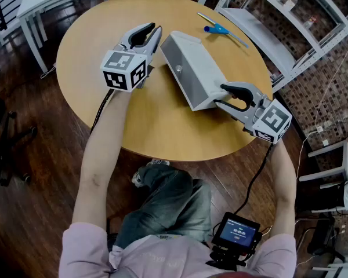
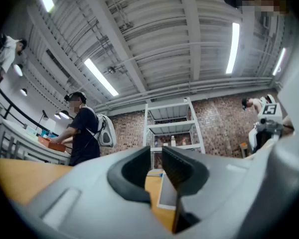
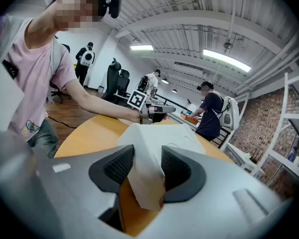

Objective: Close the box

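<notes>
One box (image 1: 191, 74) lies slantwise near the middle of one round table (image 1: 98, 45). Two grippers are on the table. The right gripper (image 1: 223, 96) is at the box's near end, and its fingers stand wide with the box's corner between them, both pads against it. The left gripper (image 1: 155, 29) sits just beside the box's far end, off to the left, with its fingers nearly together and nothing between them. One blue tool (image 1: 216, 29) lies beyond the box, apart from it.

Head view looks steeply down at the table (image 1: 162, 126), which both low gripper views share
</notes>
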`<state>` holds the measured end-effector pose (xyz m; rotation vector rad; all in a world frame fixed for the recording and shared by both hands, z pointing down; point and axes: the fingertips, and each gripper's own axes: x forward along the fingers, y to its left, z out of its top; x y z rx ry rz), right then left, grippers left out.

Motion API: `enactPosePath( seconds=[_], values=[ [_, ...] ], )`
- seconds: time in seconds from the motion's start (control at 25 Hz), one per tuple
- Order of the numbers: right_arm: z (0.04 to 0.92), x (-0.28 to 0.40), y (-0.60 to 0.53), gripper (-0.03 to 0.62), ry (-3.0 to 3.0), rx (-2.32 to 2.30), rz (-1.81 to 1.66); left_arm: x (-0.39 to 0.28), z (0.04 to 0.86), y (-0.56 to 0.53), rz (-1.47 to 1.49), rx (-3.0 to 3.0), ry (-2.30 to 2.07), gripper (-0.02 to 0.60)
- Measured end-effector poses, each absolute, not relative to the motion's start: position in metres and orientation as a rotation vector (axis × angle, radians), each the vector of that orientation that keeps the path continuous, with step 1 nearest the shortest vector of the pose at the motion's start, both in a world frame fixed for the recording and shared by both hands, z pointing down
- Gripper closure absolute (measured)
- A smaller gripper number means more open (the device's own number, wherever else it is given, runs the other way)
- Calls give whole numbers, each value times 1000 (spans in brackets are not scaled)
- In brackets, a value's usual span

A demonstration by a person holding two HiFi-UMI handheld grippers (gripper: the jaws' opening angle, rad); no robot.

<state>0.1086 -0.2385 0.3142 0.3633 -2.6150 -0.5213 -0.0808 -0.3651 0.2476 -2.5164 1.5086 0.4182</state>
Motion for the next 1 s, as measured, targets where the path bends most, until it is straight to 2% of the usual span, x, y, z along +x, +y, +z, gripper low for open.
enactPosePath(
  seconds=[0.12, 0.36, 0.52, 0.6, 0.72, 0.8, 0.84, 1.0],
  values=[
    [315, 112, -236, 437, -2593, 337, -524, -73, 249, -359, 480, -2555, 1503, 507],
    [316, 112, -235, 439, -2566, 321, -535, -72, 252, -354, 685, -2705, 1513, 509],
    [317, 114, -233, 439, -2569, 307, -494, -62, 296, -350, 1198, -3245, 1512, 507],
    [316, 114, -234, 439, -2580, 301, -474, -47, 313, -337, 1305, -3445, 1427, 446],
    [313, 116, -236, 441, -2611, 301, -453, -20, 325, -329, 1288, -3671, 1330, 437],
    [311, 120, -239, 443, -2638, 309, -427, -6, 326, -330, 1397, -3798, 1243, 371],
    [310, 123, -241, 464, -2659, 313, -400, -1, 326, -331, 1462, -3837, 1194, 356],
    [305, 131, -241, 485, -2740, 321, -322, 1, 331, -335, 1637, -3837, 1132, 370]
  ],
)
